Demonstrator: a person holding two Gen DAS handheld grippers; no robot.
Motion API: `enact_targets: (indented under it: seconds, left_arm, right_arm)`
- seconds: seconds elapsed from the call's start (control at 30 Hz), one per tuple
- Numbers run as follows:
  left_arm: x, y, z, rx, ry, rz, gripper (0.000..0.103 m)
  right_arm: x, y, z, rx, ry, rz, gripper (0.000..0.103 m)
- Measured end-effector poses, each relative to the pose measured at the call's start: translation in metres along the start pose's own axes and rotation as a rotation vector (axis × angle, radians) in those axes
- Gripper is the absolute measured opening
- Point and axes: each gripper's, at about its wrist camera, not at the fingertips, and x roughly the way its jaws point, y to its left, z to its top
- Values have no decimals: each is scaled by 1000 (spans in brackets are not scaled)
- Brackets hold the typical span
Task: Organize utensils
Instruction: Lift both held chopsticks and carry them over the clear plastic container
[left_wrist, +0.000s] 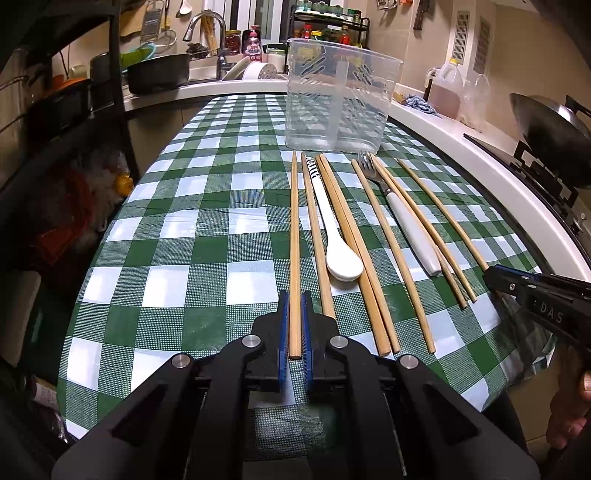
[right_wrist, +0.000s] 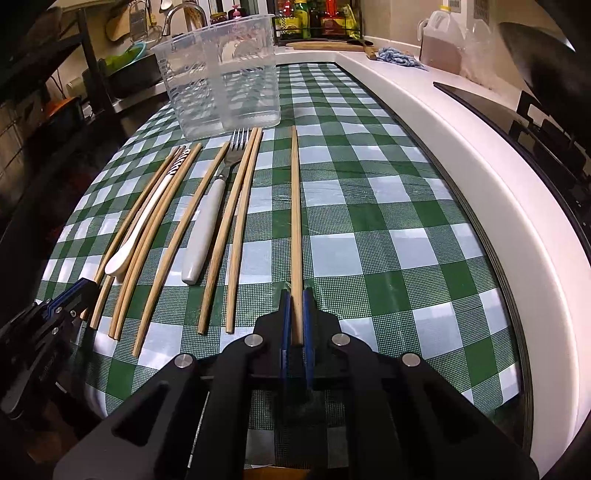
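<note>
Two chopsticks sat between your pads, one per gripper. Left wrist view: left gripper (left_wrist: 294, 325) clenched on leftmost chopstick (left_wrist: 294, 236) near its end; holder (left_wrist: 340, 99) at 12 o'clock. Light, stiff, slippery; you gripped near end. Right wrist view: right gripper (right_wrist: 294, 317) flanked rightmost chopstick (right_wrist: 295, 206), grip uncertain. Checkered tablecloth (right_wrist: 369, 221), kitchen counter (right_wrist: 461, 147) at 3 o'clock.

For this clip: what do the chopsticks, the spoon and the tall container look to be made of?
Chopsticks: probably bamboo or wood, matte tan with faint grain. Spoon: likely glazed ceramic, possibly melamine; glossy white, striped handle end. Container: clear plastic, see-through with moulded ribs and a divider.
</note>
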Motion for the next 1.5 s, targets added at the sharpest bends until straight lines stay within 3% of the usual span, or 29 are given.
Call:
enact_targets:
  seconds: [0.5, 0.6, 0.67, 0.83, 1.5]
  left_arm:
    - [1, -1, 1, 1, -3, -1, 7]
    - [1, -2, 1, 9, -5, 4, 7]
    - [2, -3, 1, 15, -7, 8, 7]
    - [1, -4, 1, 20, -10, 10, 7]
    - [-74, 3, 32, 38, -306, 27, 6]
  right_arm:
    - [5, -2, 7, -25, -15, -22, 19]
    - [5, -1, 7, -36, -20, -27, 17]
    - [5, 0, 7, -41, -21, -20, 6]
    - [1, -3, 6, -23, -28, -12, 7]
    - [-95, 2, 26, -81, -424, -40, 6]
